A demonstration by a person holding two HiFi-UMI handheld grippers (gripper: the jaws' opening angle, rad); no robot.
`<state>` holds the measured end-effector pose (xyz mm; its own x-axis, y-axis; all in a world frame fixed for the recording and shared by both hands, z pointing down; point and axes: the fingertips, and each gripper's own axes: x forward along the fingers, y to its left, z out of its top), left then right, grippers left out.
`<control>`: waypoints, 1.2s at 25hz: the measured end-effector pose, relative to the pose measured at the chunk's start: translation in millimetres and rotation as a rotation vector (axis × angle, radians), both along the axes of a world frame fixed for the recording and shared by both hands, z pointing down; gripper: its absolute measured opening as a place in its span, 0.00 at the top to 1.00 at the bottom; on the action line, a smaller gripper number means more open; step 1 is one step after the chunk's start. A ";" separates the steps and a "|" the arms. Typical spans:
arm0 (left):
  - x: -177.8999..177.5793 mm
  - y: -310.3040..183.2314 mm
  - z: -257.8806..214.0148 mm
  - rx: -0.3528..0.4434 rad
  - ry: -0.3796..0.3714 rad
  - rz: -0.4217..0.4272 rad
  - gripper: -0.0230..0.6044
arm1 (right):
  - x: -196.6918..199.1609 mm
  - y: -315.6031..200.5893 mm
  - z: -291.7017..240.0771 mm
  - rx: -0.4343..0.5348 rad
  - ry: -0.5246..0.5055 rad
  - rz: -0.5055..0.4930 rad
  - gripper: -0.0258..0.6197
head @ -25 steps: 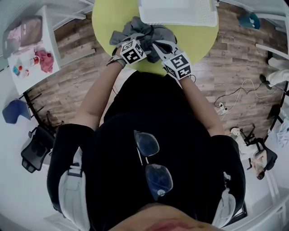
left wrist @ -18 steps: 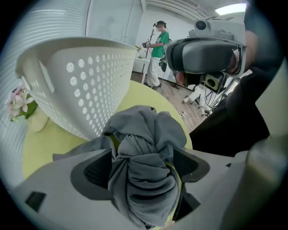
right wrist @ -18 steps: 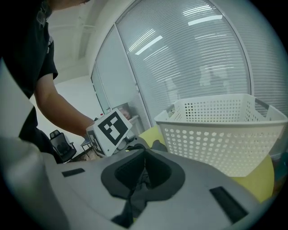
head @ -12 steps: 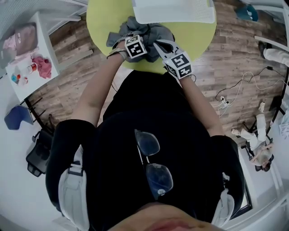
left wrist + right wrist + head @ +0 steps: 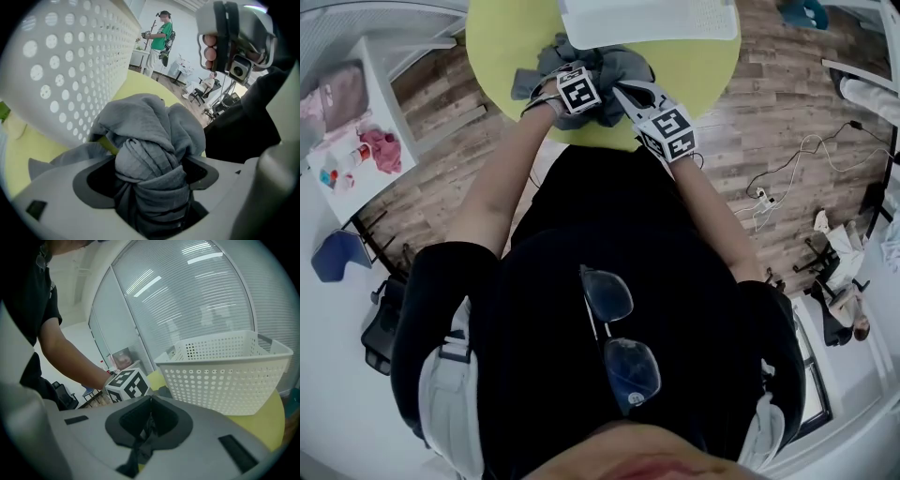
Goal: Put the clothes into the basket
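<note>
1. The left claw view is showing me folds that the head view is missing: the grey clothes (image 5: 145,122) are bunching, ribbed, on the worktop (image 5: 28,157) just beside the basket (image 5: 70,70).
2. My left claw (image 5: 152,180) has just been opening and is standing released around them. My right claw (image 5: 149,420) is clenching a dark strip of the clothes.

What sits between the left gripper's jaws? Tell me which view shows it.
A bunched fold of the gray garment fills the gap between the jaws of the left gripper, which have just been opening; the left gripper view shows it.
</note>
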<state>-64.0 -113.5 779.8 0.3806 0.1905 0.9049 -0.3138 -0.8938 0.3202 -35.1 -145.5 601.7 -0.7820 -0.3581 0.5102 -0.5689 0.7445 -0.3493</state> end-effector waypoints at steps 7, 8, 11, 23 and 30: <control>8.5 -9.6 6.3 0.015 0.003 0.020 0.29 | 9.4 1.7 2.1 -0.017 0.003 0.025 0.92; 6.0 -4.4 9.2 -0.017 -0.011 0.015 0.29 | 10.6 2.0 1.9 -0.017 0.005 0.026 0.92; 4.7 -5.2 10.0 -0.018 -0.016 0.016 0.30 | 15.6 4.2 1.7 -0.016 0.006 0.026 0.92; 3.6 -3.6 -29.6 0.037 -0.020 -0.043 0.47 | 31.6 8.7 -11.6 0.015 -0.011 0.021 0.92; 16.6 -3.4 -84.9 0.046 0.011 -0.054 0.47 | 36.9 2.1 -37.8 0.074 -0.041 0.011 0.92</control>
